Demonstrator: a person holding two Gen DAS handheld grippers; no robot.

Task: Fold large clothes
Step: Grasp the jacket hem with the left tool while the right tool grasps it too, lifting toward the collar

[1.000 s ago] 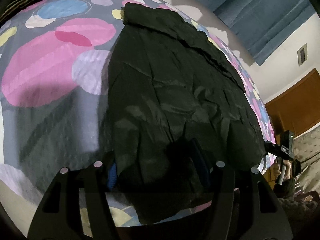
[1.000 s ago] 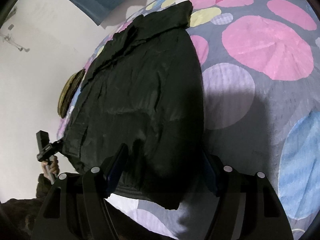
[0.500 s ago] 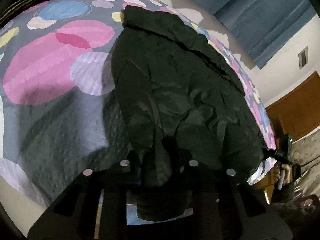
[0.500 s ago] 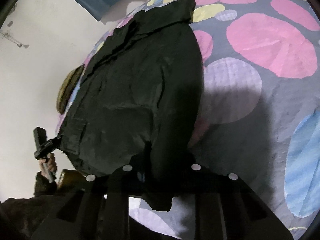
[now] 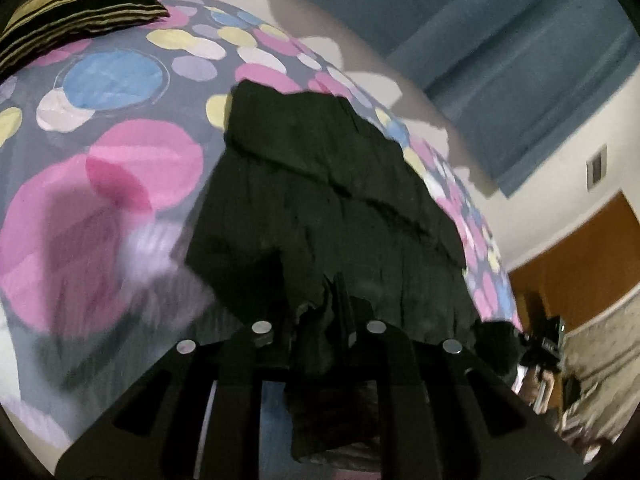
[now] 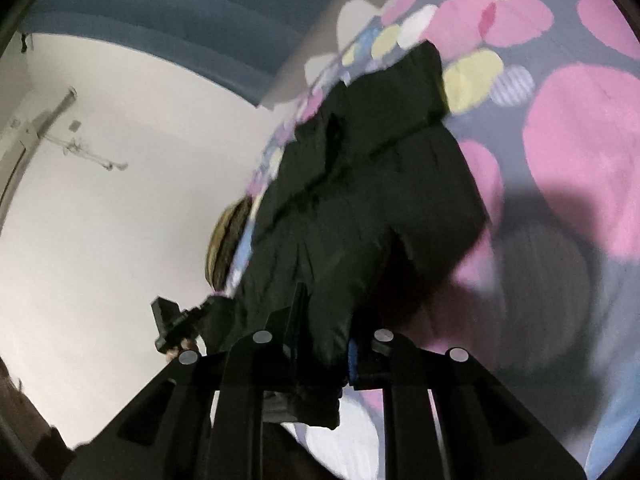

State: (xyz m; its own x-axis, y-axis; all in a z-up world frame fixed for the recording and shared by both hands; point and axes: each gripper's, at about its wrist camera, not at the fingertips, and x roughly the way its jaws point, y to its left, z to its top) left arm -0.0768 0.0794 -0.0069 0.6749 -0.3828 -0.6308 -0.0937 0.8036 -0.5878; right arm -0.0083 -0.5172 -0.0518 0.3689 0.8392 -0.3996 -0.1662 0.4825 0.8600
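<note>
Left tool (image 5: 316, 330) clamped on near hem of one black jacket (image 5: 332, 200); right tool (image 6: 322, 338) likewise pinching the hem's other corner. Hem now raised off the bed (image 5: 120, 152), where a second ago both tools stood apart around flat fabric. One striped pillow (image 5: 72, 12) beyond.
</note>
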